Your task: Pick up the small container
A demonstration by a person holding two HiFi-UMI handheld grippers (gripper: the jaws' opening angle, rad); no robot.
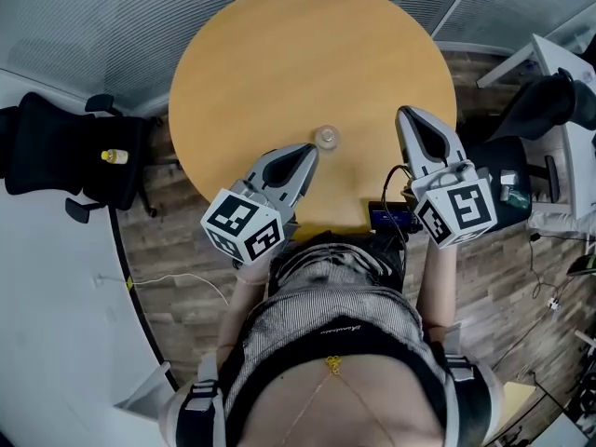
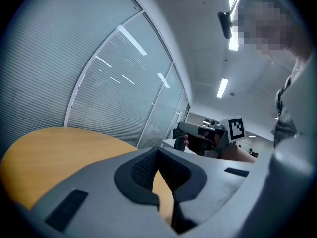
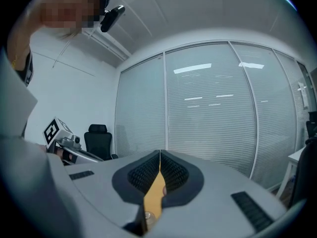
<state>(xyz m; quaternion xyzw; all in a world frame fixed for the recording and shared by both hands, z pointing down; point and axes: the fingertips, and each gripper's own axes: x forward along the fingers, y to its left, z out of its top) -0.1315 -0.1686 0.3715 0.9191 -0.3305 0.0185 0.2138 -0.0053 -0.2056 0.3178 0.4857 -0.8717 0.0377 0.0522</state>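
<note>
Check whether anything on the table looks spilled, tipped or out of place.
Nothing stands out. The small container sits alone on the round table, no spill around it; left gripper and right gripper are both shut, holding nothing.

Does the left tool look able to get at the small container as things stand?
Likely yes: the small container stands alone on the round table just beyond the left tool, nothing between them; its shut jaws must open first.

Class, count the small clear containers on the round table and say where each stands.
1. The small container stands on the round table near its front edge, just off the left gripper, farther from the right gripper. None seems hidden.
</note>
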